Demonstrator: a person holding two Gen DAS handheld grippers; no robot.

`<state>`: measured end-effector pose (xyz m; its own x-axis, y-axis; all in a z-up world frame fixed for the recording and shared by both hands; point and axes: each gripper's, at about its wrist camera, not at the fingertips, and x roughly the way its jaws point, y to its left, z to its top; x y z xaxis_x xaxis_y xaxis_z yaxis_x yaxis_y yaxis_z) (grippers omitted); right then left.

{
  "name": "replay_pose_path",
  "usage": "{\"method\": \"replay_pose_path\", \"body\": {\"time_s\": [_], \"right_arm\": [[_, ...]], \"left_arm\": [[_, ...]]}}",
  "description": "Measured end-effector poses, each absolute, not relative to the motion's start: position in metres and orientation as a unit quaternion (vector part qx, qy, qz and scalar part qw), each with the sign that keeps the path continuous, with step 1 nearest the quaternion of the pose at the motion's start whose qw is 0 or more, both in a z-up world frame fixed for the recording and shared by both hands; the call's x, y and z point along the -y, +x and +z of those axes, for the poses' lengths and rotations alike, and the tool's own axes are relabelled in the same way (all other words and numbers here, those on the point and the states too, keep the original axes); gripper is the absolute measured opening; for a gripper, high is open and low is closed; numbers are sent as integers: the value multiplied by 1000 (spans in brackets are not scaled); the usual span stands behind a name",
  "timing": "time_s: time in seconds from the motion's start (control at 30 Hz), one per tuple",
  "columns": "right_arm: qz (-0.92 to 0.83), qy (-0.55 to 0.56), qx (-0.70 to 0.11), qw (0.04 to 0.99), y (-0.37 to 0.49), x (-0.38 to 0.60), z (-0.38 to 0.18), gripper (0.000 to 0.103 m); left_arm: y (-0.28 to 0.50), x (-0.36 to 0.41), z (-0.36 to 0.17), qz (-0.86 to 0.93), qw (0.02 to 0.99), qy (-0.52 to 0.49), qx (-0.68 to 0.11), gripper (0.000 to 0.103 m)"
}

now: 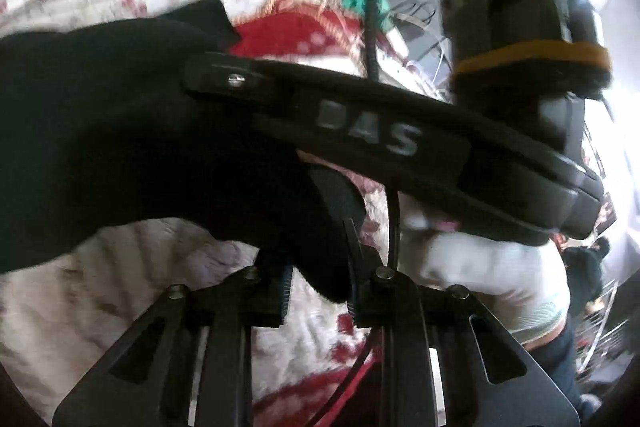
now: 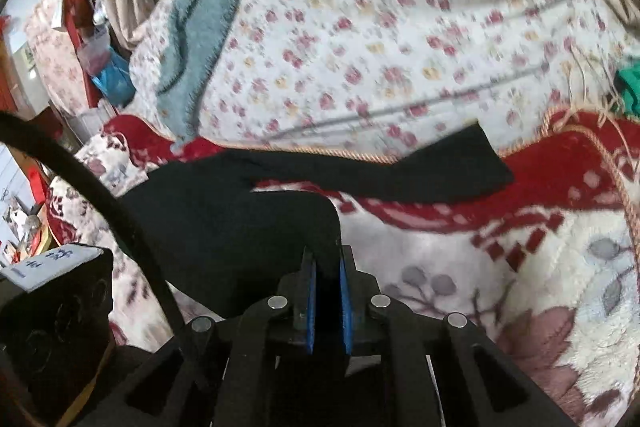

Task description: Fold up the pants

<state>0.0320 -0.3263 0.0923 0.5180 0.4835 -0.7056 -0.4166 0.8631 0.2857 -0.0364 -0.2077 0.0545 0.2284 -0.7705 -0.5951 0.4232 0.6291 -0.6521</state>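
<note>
Black pants (image 2: 240, 219) are held up over a bed covered by a plush red-and-white blanket (image 2: 520, 267) and, farther off, a flowered sheet (image 2: 380, 27).

In the right wrist view, the right tool (image 2: 328, 291) is seen pressed nearly together, with a fold of the black cloth pinched between its blue pads (image 2: 310, 307). From that pinch the pants run up and to the left of the tool as a broad dark mass. One leg (image 2: 440, 167) is stretched away ahead and to the right, its cut end lying over the red band of the blanket.

In the left wrist view, the left tool (image 1: 320, 279) is likewise closed on the pants (image 1: 120, 147), black cloth being gripped between its fingers. The bulk of the garment hangs ahead and to the left of it. The other tool's black body (image 1: 400, 135) crosses just ahead, very near, so the two grips are judged to be close together on one edge of the cloth. Which edge it is cannot be told, since the cloth is dark and the frames are blurred.

The long axis of the pants is judged to run away from both tools, toward the far right as seen from the right tool. The coming move therefore turns on the free leg end, which lies well ahead; the right tool looks the nearer to it.
</note>
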Motion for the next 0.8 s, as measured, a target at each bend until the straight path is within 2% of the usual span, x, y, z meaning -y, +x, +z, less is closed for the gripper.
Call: {"method": "replay_pose_path", "body": {"time_s": [0.07,0.13,0.2,0.3,0.33,0.53,0.7,0.77,0.8], "right_arm": [[241,46,-435,866,44,338,68,9],[221,70,-454,860,54,348,45,12],[210,114,-463,854,55,362,37,14],[195,139,-427,872,34,383,52,30],[177,140,-419,880,24,393,59,36],[140,210,-392,885,-49,437,81,37],[150,239,-400,872,-90,430,74,42],[150,229,-402,874,-96,420,70,50],[149,222,-399,877,-99,416,69,51]], "left_arm": [[-30,214,41,-385,744,-187,-513,20],[-27,212,31,-379,727,-187,-541,29],[-31,199,34,-378,732,-182,-537,48],[-46,169,48,-383,745,-175,-517,63],[-55,158,51,-385,751,-171,-509,64],[-77,64,61,-322,797,-165,-484,65],[-78,-14,50,-238,814,-204,-489,66],[-77,-30,49,-218,821,-216,-482,66],[-76,-36,49,-208,825,-217,-478,66]]}}
